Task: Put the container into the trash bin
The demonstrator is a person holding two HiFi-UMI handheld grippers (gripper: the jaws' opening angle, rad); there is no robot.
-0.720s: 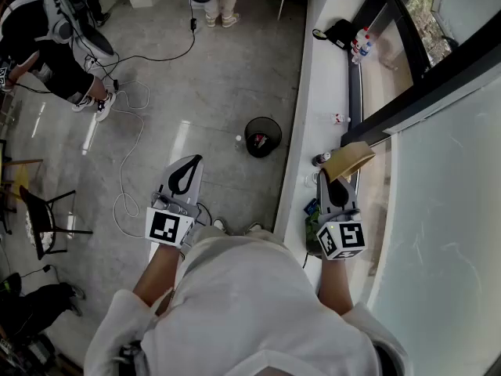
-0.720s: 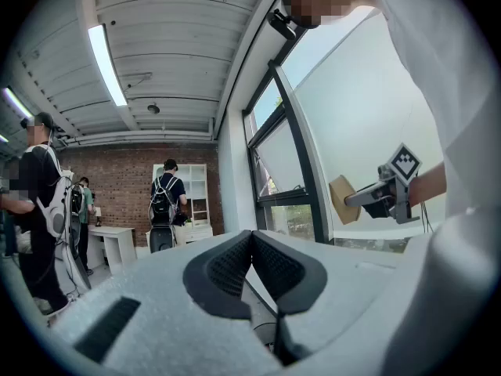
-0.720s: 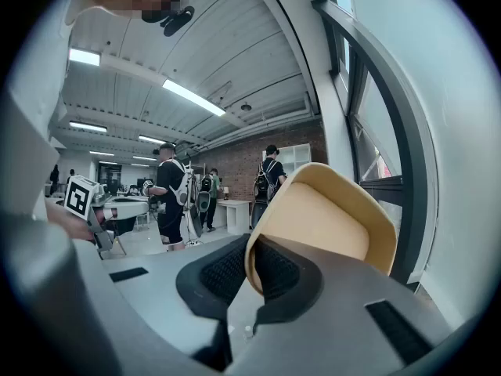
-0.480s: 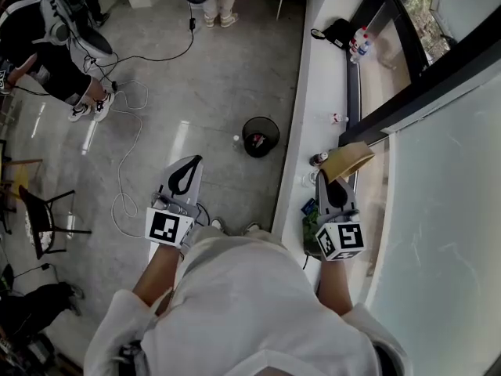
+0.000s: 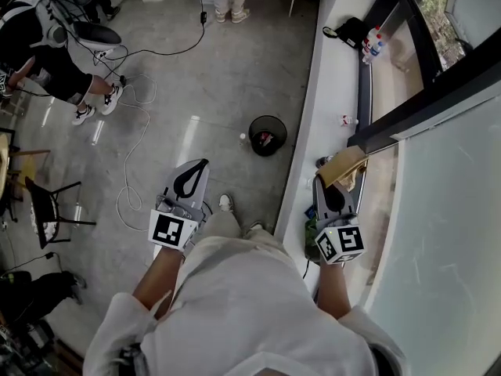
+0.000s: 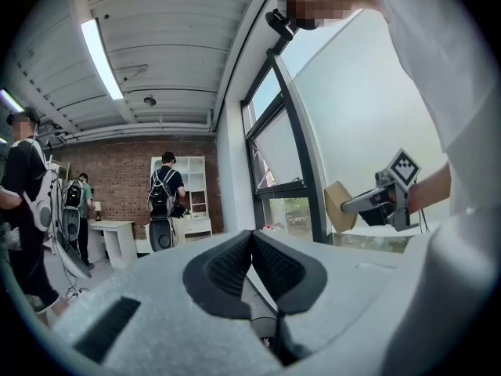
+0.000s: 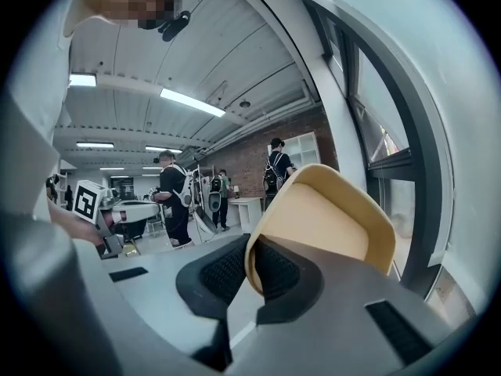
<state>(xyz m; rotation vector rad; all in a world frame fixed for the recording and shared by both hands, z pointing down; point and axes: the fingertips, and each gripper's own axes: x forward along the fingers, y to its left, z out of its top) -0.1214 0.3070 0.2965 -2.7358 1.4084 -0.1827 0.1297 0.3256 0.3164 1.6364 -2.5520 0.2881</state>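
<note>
Nothing I can actually read from my end, no words, numbers or brands: the only print is the black-and-white square patterns on my left gripper (image 5: 201,164) and right gripper (image 5: 322,185), and the labels on the bottles (image 5: 373,45) up ahead are too tiny to make out.

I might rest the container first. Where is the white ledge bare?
Bare: the ledge stretch between the black bag and the small white item. Crowded: near the right gripper, where a dark object and green item sit by the held container.
</note>
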